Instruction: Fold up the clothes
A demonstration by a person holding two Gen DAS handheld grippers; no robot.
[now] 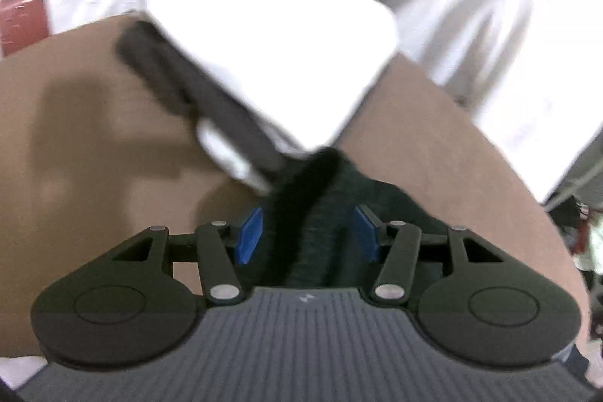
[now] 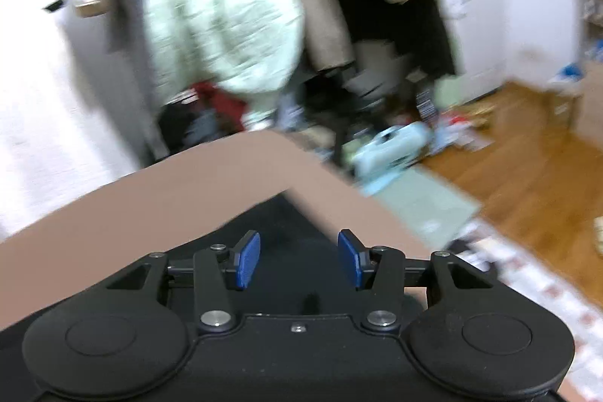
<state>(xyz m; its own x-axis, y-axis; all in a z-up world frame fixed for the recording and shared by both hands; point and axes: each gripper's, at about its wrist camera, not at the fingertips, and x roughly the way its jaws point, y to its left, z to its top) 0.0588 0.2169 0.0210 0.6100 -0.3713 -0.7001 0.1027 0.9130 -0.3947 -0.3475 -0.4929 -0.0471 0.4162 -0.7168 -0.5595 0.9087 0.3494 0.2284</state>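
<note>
A black garment lies bunched on the brown table and rises as a ridge between the blue pads of my left gripper. The jaws stand apart around the cloth and do not pinch it. Beyond it sits a stack of folded clothes: a white piece on top of a dark grey one. In the right wrist view my right gripper is open over a flat corner of the black garment, near the table's corner. Both views are blurred.
A red seat with white and black clothes stands at the far left. White fabric hangs at the right. Past the table's corner are hanging clothes, floor clutter and wooden floor.
</note>
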